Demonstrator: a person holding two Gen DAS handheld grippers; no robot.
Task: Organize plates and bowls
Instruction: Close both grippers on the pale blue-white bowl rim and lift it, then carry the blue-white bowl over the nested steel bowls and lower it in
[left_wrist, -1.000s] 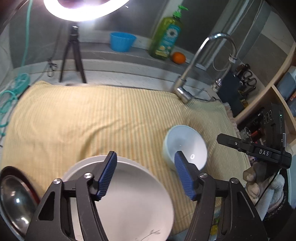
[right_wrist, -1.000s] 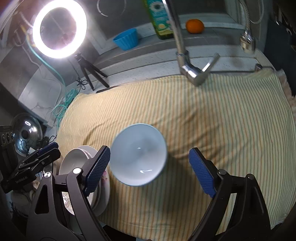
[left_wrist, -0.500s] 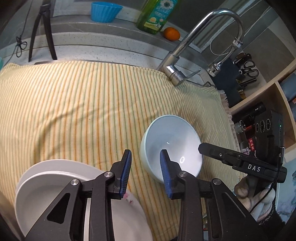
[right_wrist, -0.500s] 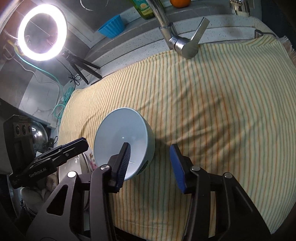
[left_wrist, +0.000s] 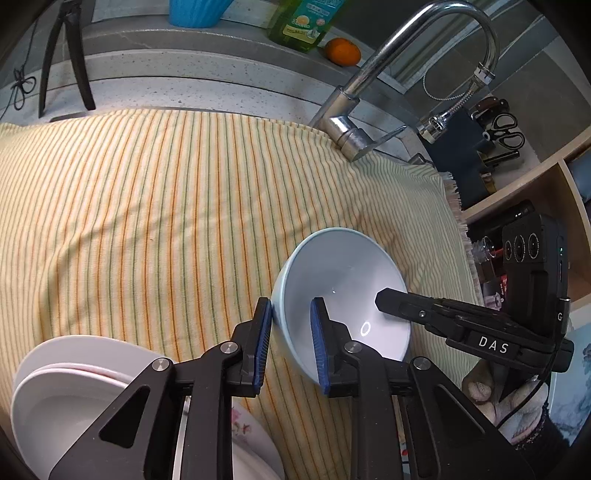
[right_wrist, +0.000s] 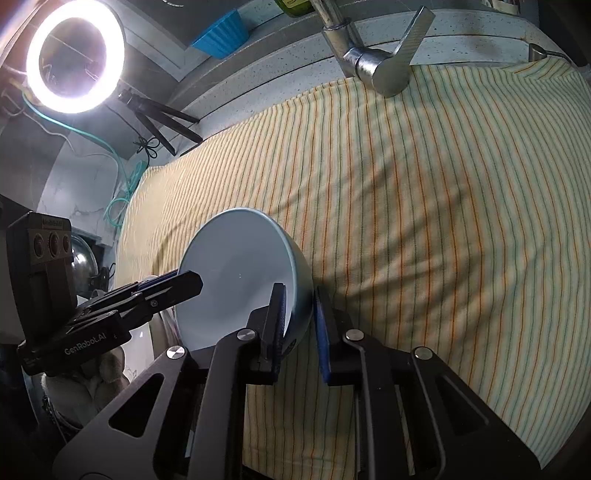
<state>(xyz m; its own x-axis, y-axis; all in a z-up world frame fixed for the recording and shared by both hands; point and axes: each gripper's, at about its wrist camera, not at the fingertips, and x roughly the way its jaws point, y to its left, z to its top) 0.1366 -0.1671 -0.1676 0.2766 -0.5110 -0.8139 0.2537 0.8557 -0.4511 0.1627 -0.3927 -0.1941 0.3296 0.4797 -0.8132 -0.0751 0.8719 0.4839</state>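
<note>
A pale blue bowl (left_wrist: 351, 280) (right_wrist: 236, 266) stands a little tilted on the striped cloth (left_wrist: 147, 203). My left gripper (left_wrist: 290, 306) straddles the bowl's left rim, one blue pad outside and one inside; its jaws are closing, with the pads on the wall. My right gripper (right_wrist: 299, 291) is shut on the opposite rim, pinching the wall between its pads. Each gripper shows in the other's view: the right gripper (left_wrist: 380, 295) reaches into the bowl, and the left gripper (right_wrist: 188, 282) sits at the far rim. A stack of white plates (left_wrist: 74, 369) lies left of the bowl.
A chrome faucet (left_wrist: 347, 133) rises behind the cloth. On the ledge stand a blue cup (left_wrist: 195, 13), a soap bottle (left_wrist: 303, 26) and an orange (left_wrist: 343, 51). A ring light (right_wrist: 74, 55) on a tripod is at back left, with scissors (left_wrist: 506, 133) and shelves at right.
Both grippers came down onto the bowl and their jaws went from wide apart to narrow around opposite sides of its rim. The bowl now looks tilted.
</note>
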